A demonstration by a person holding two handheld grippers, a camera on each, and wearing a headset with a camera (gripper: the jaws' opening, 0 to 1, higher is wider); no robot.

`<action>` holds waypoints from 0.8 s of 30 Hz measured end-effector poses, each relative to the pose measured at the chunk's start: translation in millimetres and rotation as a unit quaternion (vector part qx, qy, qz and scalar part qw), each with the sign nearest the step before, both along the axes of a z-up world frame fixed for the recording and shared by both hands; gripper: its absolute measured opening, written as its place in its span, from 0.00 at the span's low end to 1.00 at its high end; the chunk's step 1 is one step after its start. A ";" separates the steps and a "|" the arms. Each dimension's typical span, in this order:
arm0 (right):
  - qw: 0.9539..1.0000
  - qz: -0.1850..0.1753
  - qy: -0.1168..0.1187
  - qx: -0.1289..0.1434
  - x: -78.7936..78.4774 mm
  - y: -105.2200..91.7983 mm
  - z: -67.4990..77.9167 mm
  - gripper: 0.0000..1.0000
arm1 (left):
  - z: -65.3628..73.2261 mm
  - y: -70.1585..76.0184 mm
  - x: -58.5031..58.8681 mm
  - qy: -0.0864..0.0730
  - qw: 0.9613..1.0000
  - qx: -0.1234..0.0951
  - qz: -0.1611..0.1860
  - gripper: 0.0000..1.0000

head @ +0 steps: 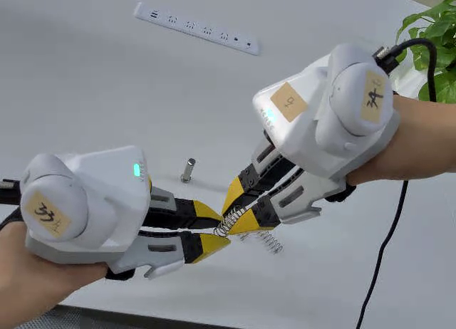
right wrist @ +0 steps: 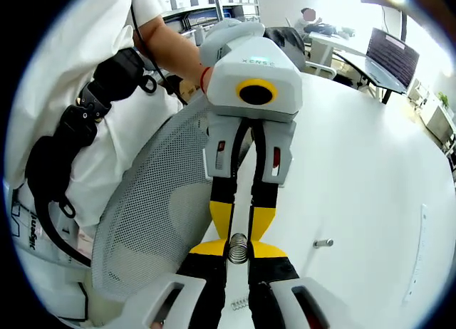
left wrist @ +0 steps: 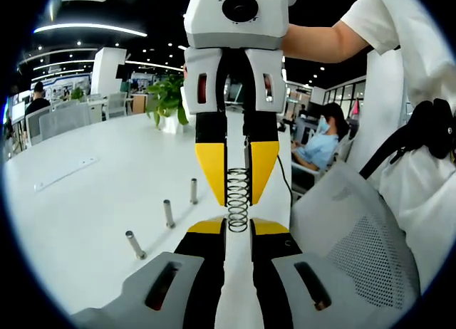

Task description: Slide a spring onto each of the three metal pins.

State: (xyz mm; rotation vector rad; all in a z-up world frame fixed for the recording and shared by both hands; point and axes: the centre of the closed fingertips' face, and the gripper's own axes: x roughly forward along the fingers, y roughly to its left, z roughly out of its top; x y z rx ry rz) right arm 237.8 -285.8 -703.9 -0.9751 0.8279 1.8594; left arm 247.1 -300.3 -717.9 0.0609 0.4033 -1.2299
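Observation:
A small steel spring point(head: 229, 221) hangs above the white table point(head: 85, 94) where the two grippers meet tip to tip. My left gripper point(head: 218, 229) reaches in from the lower left, shut on the spring's end point(left wrist: 237, 226). My right gripper point(head: 238, 209) comes down from the upper right, its yellow fingers point(left wrist: 212, 165) closed along the coil's sides. In the right gripper view the spring point(right wrist: 237, 248) shows end-on between that gripper's own tips. Three metal pins point(left wrist: 168, 213) stand upright in a row. A second spring point(head: 269, 241) lies on the table under the grippers.
A white power strip point(head: 197, 28) lies at the far side of the table. A green plant point(head: 434, 37) is at the right edge, and a black cable point(head: 388, 236) trails from the right gripper. A grey mesh chair point(right wrist: 153, 222) stands beside the person.

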 end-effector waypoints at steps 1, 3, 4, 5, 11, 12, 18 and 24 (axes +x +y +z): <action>1.000 -0.002 0.000 0.001 0.7 0.7 1.0 0.06 | -0.1 1.3 0.7 0.000 1.000 0.000 0.003 0.11; 1.000 -0.009 0.002 0.004 2.9 2.3 3.6 0.06 | -0.8 4.7 0.9 -0.001 1.000 -0.002 0.007 0.16; 1.000 -0.011 0.002 0.005 4.0 2.7 4.6 0.06 | -1.2 6.6 1.5 -0.005 1.000 0.000 0.009 0.17; 1.000 -0.015 0.001 0.005 5.7 3.0 6.0 0.06 | -2.1 9.5 2.2 -0.009 1.000 0.002 0.013 0.19; 0.999 -0.040 -0.015 0.013 23.9 7.5 13.7 0.06 | -6.4 27.4 6.9 -0.017 0.999 0.004 0.038 0.36; 0.999 -0.043 -0.019 0.014 27.1 8.4 14.4 0.06 | -7.2 30.4 8.2 -0.018 0.999 0.005 0.042 0.38; 0.996 -0.070 -0.051 0.014 49.4 15.5 17.7 0.06 | -11.8 49.5 17.8 -0.024 0.997 0.009 0.072 0.56; 0.993 -0.089 -0.073 0.005 67.7 23.7 11.3 0.07 | -16.5 61.4 28.6 -0.029 0.995 0.009 0.098 0.76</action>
